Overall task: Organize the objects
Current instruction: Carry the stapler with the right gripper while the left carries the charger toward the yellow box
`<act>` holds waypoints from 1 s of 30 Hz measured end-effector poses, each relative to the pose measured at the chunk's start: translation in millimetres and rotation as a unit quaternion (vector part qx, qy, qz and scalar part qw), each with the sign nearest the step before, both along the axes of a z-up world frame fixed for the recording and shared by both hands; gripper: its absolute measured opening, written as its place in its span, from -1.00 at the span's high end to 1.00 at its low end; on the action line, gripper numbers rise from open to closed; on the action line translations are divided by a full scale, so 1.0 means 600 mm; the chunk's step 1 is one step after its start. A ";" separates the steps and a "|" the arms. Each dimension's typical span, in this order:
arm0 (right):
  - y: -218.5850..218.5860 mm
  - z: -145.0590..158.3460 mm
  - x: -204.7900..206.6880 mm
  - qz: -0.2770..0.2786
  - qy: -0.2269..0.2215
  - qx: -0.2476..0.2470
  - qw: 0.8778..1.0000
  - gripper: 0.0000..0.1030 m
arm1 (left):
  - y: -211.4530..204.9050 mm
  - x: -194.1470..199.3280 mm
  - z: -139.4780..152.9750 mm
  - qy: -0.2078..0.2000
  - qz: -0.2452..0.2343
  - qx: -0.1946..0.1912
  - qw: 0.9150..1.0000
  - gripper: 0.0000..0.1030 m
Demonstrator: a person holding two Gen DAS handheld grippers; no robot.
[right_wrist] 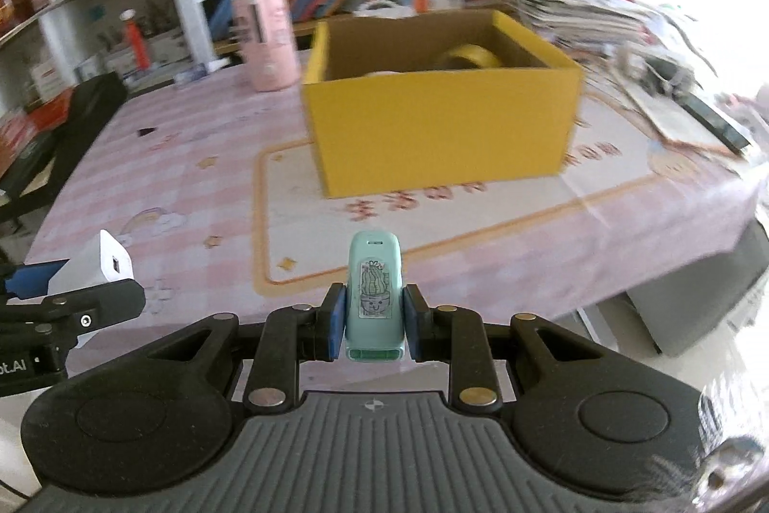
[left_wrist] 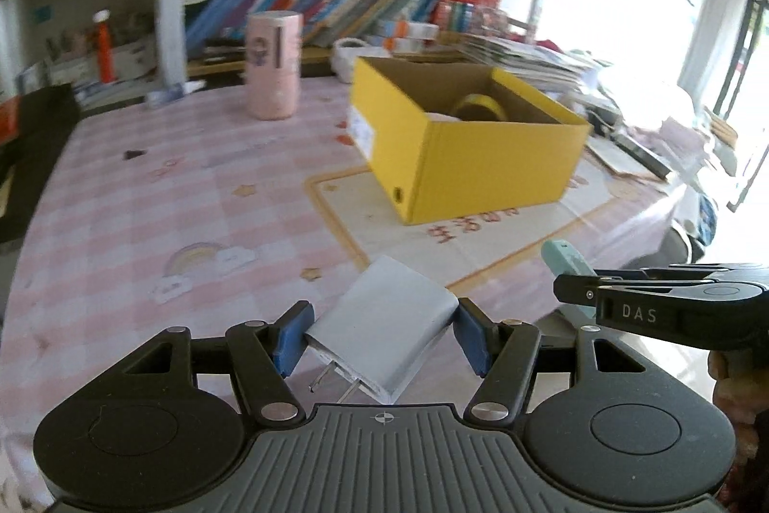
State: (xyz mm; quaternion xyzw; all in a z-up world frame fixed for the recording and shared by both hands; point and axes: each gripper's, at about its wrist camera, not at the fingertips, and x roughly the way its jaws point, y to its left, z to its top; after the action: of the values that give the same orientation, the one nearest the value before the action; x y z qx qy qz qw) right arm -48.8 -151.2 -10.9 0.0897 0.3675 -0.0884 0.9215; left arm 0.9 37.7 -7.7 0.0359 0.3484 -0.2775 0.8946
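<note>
Box [right_wrist: 442,128], yellow and open-topped, lies ahead of both grippers, nearer the right gripper [right_wrist: 374,323], clamped on a mint device [right_wrist: 375,296]; left gripper [left_wrist: 382,337] grips a white charger [left_wrist: 384,320].

Tape roll [left_wrist: 477,108] half-hidden by box wall [left_wrist: 490,164]

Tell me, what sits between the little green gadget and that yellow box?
Nothing: in the right wrist view only bare tablecloth lies between the green gadget and the yellow box.
</note>
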 end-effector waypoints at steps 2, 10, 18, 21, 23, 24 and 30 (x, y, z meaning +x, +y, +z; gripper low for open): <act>-0.016 -0.002 -0.007 -0.014 0.002 0.002 1.000 0.55 | -0.017 0.002 -0.001 0.001 -0.013 0.001 1.000 -0.22; -0.075 -0.006 -0.012 -0.047 0.009 0.004 0.999 0.55 | -0.080 0.019 -0.003 0.007 -0.045 0.005 0.999 -0.22; -0.144 -0.008 0.017 -0.057 0.019 0.012 0.998 0.55 | -0.147 0.046 0.002 0.000 -0.059 0.013 0.998 -0.22; -0.167 -0.008 0.037 -0.051 0.022 0.013 0.998 0.55 | -0.168 0.057 0.007 -0.008 -0.057 0.013 0.998 -0.22; -0.182 -0.007 0.050 -0.046 0.022 0.014 0.999 0.55 | -0.180 0.066 0.011 -0.016 -0.053 0.010 0.998 -0.22; -0.190 -0.005 0.057 -0.043 0.020 0.013 0.999 0.55 | -0.187 0.071 0.013 -0.019 -0.051 0.010 0.998 -0.22; -0.243 0.020 0.104 -0.029 -0.015 -0.003 0.999 0.55 | -0.233 0.109 0.031 -0.048 -0.033 0.017 0.998 -0.22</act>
State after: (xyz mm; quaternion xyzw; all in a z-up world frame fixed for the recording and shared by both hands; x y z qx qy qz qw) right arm 13.8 -296.9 1.2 0.0986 0.3508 -0.1151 0.9241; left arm 66.4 -101.9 10.7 0.0759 0.3089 -0.2986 0.8998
